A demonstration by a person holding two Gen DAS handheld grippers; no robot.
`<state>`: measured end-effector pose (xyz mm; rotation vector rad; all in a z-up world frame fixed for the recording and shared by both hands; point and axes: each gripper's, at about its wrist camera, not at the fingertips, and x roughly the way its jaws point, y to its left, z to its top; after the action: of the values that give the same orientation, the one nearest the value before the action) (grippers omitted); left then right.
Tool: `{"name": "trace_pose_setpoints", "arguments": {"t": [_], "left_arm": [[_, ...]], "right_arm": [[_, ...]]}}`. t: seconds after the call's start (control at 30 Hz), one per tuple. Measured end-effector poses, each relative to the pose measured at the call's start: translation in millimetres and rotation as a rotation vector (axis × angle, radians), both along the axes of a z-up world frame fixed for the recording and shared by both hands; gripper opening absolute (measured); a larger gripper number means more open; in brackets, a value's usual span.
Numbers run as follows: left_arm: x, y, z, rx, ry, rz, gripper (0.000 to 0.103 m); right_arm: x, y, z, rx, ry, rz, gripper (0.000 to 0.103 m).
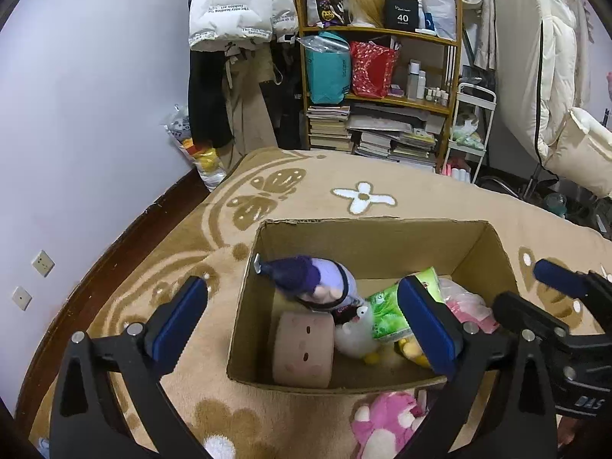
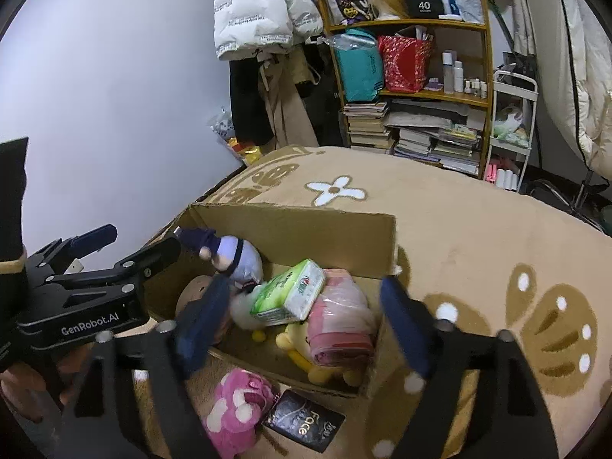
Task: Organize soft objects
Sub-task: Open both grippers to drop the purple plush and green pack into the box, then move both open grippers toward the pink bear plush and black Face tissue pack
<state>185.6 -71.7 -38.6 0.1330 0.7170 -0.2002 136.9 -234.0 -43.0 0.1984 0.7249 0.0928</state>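
An open cardboard box (image 1: 367, 237) stands on the carpet and also shows in the right wrist view (image 2: 290, 225). Inside lie a purple plush doll (image 1: 321, 279), a brown round cushion (image 1: 302, 348), a white plush (image 1: 355, 332), a green tissue pack (image 2: 288, 294), a pink bagged bundle (image 2: 340, 325) and a yellow plush (image 2: 302, 348). A pink plush bear (image 2: 237, 401) lies on the carpet in front of the box, next to a black Face pack (image 2: 306, 424). My left gripper (image 1: 302, 321) is open and empty over the box's near-left part. My right gripper (image 2: 302, 325) is open and empty above the box.
A beige patterned carpet (image 2: 478, 237) covers the floor. A wooden shelf (image 1: 382, 88) with bags, bottles and stacked books stands at the back. Hanging coats (image 1: 237, 38) are on its left, white bedding (image 1: 543, 76) on the right.
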Motion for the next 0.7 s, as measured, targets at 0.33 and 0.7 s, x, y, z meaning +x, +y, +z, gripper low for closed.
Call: {"name": "trace_pose_setpoints", "arguments": {"t": [0.33, 0.7], "left_arm": [[-24, 13, 8, 0.047, 0.019, 0.043, 0.099], [-63, 26, -7, 0.095, 0.084, 0.05, 0.099]], "right_arm": [[-26, -7, 9, -0.008, -0.003, -0.008, 0.102], [-56, -1, -13, 0.025, 0.045, -0.016, 0.103]]}}
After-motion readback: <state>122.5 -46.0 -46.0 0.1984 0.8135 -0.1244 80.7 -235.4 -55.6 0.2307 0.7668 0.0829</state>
